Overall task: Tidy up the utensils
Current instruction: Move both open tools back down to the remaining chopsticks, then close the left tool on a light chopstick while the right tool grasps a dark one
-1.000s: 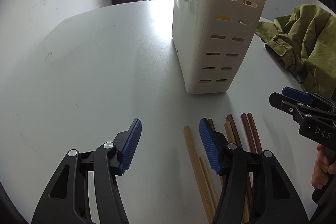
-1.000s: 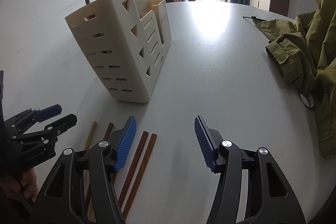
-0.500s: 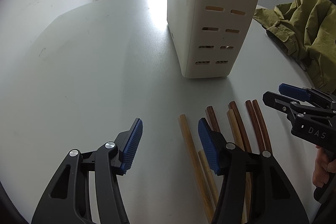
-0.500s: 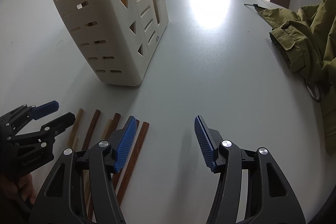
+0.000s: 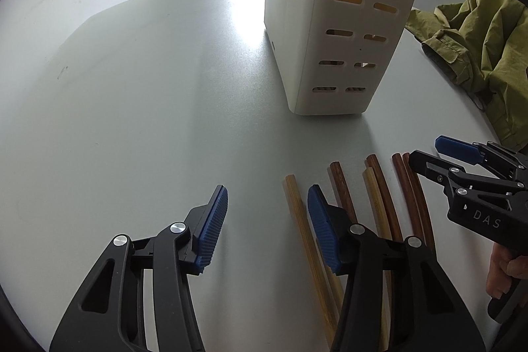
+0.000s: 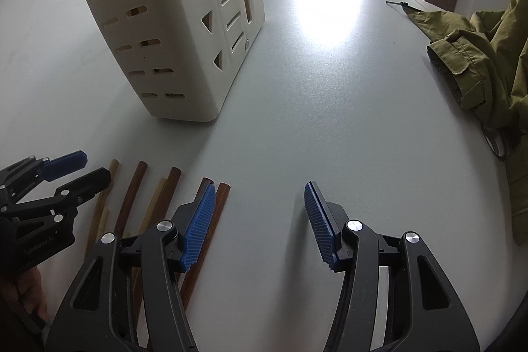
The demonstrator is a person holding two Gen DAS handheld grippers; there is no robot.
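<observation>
Both claws hang apart over the table (image 5: 132,94) with nothing gripped. Left claw (image 5: 267,220) has its jaws closing, only bare table between the blue pads; its right finger (image 5: 321,233) lies over the light and dark sticks (image 5: 343,183) without pinching any. Right claw (image 6: 260,216) stands about half spread, released, its left pad (image 6: 198,226) over the two rightmost brown sticks (image 6: 217,213), the rest of its gap over bare table

From the left wrist the rack (image 5: 343,32) shows only its slotted end and a plain side; its inside is hidden, though a pale wood tone shows through the upper slots. That view also shows the right claw (image 5: 439,154) from the side, above the outer dark sticks, with a hand (image 5: 505,272) on its handle. From the right wrist the rack (image 6: 171,32) shows stepped compartments with triangle and slot cut-outs; what they hold cannot be told. That view also has the left claw (image 6: 89,167) at the far left over the light sticks

All the sticks lie side by side on the table just short of the rack. An olive jacket (image 6: 488,61) sits crumpled at the right edge, well apart from them
</observation>
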